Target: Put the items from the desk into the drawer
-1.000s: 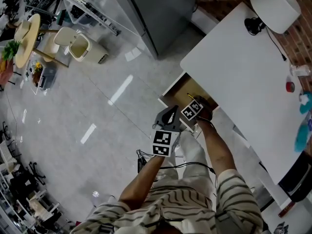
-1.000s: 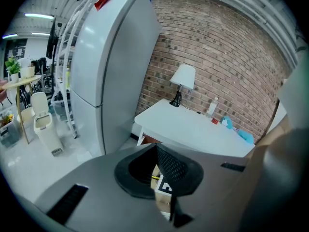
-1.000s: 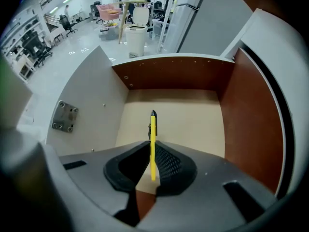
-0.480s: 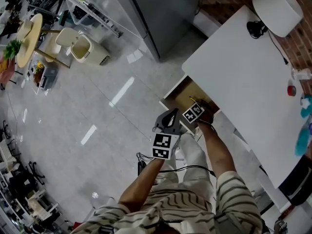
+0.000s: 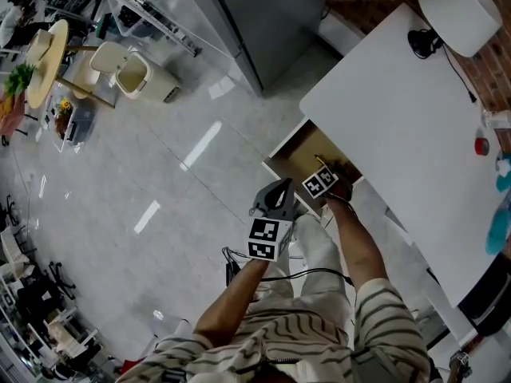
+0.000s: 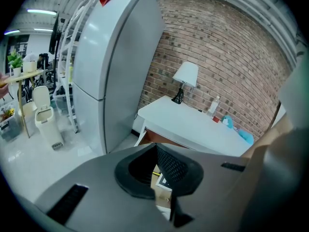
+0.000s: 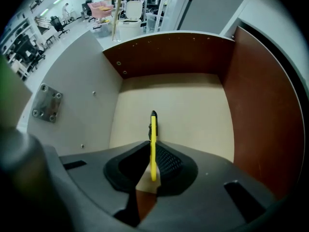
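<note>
The wooden drawer [image 5: 297, 156] stands pulled out from under the white desk [image 5: 399, 110]. My right gripper [image 5: 329, 174] points steeply down into it and is shut on a thin yellow utility knife [image 7: 153, 144] with a black tip. The knife hangs edge-on above the drawer's bare pale floor [image 7: 188, 115]. In the head view the knife [image 5: 320, 164] shows as a small yellow sliver. My left gripper [image 5: 276, 193] hovers just outside the drawer's front, shut with nothing in it. From the left gripper [image 6: 156, 151] view, the desk [image 6: 193, 124] lies ahead.
A white lamp [image 5: 459, 10] stands at the desk's far corner. A red item [image 5: 477, 144], a bottle [image 5: 495, 118] and a teal thing [image 5: 499, 222] lie along its right edge. A grey fridge [image 5: 263, 14] stands beyond the drawer, a bin [image 5: 132, 74] far left.
The right gripper with the knife has sunk a little toward the drawer. The left gripper has stayed where it was.
</note>
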`<state>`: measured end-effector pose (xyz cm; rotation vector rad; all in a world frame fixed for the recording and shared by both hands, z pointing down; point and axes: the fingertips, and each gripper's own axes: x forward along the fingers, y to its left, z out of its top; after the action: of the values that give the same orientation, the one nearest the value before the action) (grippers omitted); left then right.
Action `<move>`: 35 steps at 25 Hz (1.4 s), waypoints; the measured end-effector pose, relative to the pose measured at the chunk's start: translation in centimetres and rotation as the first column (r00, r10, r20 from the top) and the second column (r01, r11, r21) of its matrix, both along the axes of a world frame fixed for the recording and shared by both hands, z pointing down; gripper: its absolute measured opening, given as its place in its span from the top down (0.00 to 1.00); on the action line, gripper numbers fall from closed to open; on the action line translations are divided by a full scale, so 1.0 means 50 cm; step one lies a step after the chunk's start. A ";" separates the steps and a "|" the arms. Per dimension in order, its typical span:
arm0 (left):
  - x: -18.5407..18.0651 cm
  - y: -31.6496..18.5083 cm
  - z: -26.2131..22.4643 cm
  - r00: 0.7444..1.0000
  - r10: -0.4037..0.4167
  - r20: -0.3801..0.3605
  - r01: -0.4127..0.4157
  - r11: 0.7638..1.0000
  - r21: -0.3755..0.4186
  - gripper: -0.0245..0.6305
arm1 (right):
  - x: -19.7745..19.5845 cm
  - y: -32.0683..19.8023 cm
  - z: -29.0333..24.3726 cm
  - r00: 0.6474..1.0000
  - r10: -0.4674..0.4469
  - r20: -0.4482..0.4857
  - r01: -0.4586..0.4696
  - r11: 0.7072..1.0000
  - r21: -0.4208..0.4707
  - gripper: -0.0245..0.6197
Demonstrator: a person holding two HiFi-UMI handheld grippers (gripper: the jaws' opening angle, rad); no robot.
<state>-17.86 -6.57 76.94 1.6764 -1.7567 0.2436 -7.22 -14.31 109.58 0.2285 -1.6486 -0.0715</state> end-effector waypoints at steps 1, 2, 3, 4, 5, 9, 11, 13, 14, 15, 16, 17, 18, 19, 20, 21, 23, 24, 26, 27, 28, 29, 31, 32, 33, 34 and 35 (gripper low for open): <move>-0.001 0.001 0.001 1.000 -0.002 -0.002 0.002 1.000 0.001 0.97 | 0.000 0.000 0.002 1.000 0.010 0.001 -0.010 1.000 -0.003 0.90; -0.001 0.002 0.004 1.000 -0.004 -0.006 0.004 1.000 0.001 0.97 | 0.000 0.000 0.005 1.000 0.015 0.002 -0.015 1.000 -0.004 0.90; -0.002 0.004 0.006 1.000 -0.005 -0.010 0.005 1.000 -0.001 0.97 | -0.001 0.000 0.007 1.000 0.017 0.003 -0.017 1.000 -0.001 0.90; -0.001 0.005 0.009 1.000 -0.006 -0.014 0.006 1.000 -0.003 0.97 | -0.002 -0.001 0.010 1.000 0.017 0.002 -0.017 1.000 0.002 0.90; 0.000 0.006 0.011 1.000 -0.006 -0.017 0.006 1.000 -0.003 0.97 | -0.001 -0.002 0.013 1.000 0.021 0.002 -0.021 1.000 0.003 0.90; -0.001 0.007 0.007 1.000 -0.005 -0.015 0.005 1.000 0.004 0.97 | 0.003 -0.007 0.013 0.999 0.044 0.005 -0.044 0.999 0.002 0.90; -0.003 0.011 0.006 1.000 -0.005 -0.015 0.005 1.000 0.001 0.97 | -0.001 -0.004 0.005 0.999 0.043 0.016 -0.043 0.999 0.006 0.90; -0.004 0.014 0.006 1.000 -0.005 -0.017 0.005 1.000 -0.002 0.97 | -0.004 -0.004 -0.003 0.999 0.038 0.025 -0.038 0.999 0.016 0.90; -0.005 0.014 0.005 1.000 -0.004 -0.016 0.004 1.000 -0.003 0.97 | -0.006 -0.005 -0.007 0.999 0.036 0.027 -0.037 0.999 0.020 0.90; -0.006 0.013 0.003 1.000 -0.004 -0.016 0.004 1.000 -0.003 0.97 | -0.007 -0.005 -0.011 0.999 0.036 0.028 -0.036 0.999 0.023 0.90; -0.007 0.012 -0.001 1.000 -0.005 -0.016 0.005 1.000 -0.001 0.97 | -0.009 -0.005 -0.016 0.999 0.035 0.029 -0.035 0.999 0.024 0.90; -0.008 0.010 -0.006 1.000 -0.006 -0.015 0.006 1.000 0.003 0.97 | -0.010 -0.003 -0.022 0.999 0.033 0.031 -0.033 0.999 0.024 0.90; -0.009 0.009 -0.013 1.000 -0.007 -0.014 0.008 1.000 0.007 0.97 | -0.011 -0.001 -0.028 0.999 0.031 0.033 -0.032 0.999 0.023 0.90; -0.010 0.007 -0.020 1.000 -0.007 -0.013 0.008 1.000 0.010 0.97 | -0.013 0.000 -0.034 0.999 0.031 0.035 -0.032 0.999 0.022 0.91; -0.011 0.005 -0.026 1.000 -0.007 -0.010 0.007 1.000 0.013 0.97 | -0.014 0.001 -0.041 0.999 0.033 0.038 -0.034 0.999 0.021 0.93; -0.012 0.004 -0.032 1.000 -0.006 -0.005 0.006 1.000 0.016 0.97 | -0.017 0.002 -0.047 0.998 0.036 0.043 -0.037 0.999 0.020 0.94; -0.015 -0.001 -0.046 1.000 -0.005 0.002 0.005 1.000 0.022 0.97 | -0.021 0.003 -0.061 0.998 0.041 0.051 -0.042 0.999 0.017 0.94; -0.015 -0.003 -0.053 1.000 -0.006 0.004 0.006 1.000 0.024 0.97 | -0.022 0.004 -0.067 0.998 0.042 0.053 -0.043 0.999 0.016 0.94; -0.014 -0.006 -0.064 1.000 -0.007 0.008 0.007 1.000 0.029 0.97 | -0.022 0.006 -0.080 0.997 0.042 0.057 -0.043 0.999 0.013 0.94; -0.014 -0.007 -0.069 1.000 -0.008 0.011 0.007 1.000 0.030 0.97 | -0.022 0.008 -0.087 0.997 0.044 0.061 -0.044 0.999 0.011 0.94; -0.014 -0.009 -0.075 1.000 -0.008 0.014 0.008 0.999 0.032 0.97 | -0.023 0.010 -0.093 0.997 0.047 0.066 -0.048 0.999 0.009 0.94; -0.014 -0.010 -0.081 1.000 -0.008 0.018 0.007 0.999 0.034 0.97 | -0.024 0.012 -0.100 0.996 0.050 0.070 -0.051 0.999 0.006 0.94; -0.013 -0.013 -0.094 1.000 -0.005 0.022 0.004 0.999 0.035 0.97 | -0.026 0.016 -0.116 0.996 0.049 0.079 -0.050 0.999 0.005 0.95; -0.012 -0.015 -0.099 1.000 -0.004 0.024 0.003 0.999 0.036 0.97 | -0.028 0.017 -0.125 0.995 0.048 0.085 -0.049 0.999 0.005 0.94; -0.011 -0.016 -0.104 1.000 -0.003 0.027 0.002 0.999 0.036 0.97 | -0.029 0.018 -0.133 0.994 0.051 0.093 -0.052 0.999 0.004 0.94; -0.010 -0.018 -0.109 1.000 -0.002 0.029 0.001 0.999 0.037 0.97 | -0.031 0.019 -0.141 0.993 0.056 0.100 -0.057 0.998 0.003 0.94; -0.010 -0.019 -0.115 0.999 -0.002 0.032 0.000 0.999 0.038 0.97 | -0.033 0.019 -0.149 0.992 0.062 0.108 -0.063 0.998 0.001 0.94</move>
<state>-18.34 -7.53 71.20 1.7071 -1.7965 0.2396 -8.85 -13.37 102.15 0.2913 -1.7475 -0.0155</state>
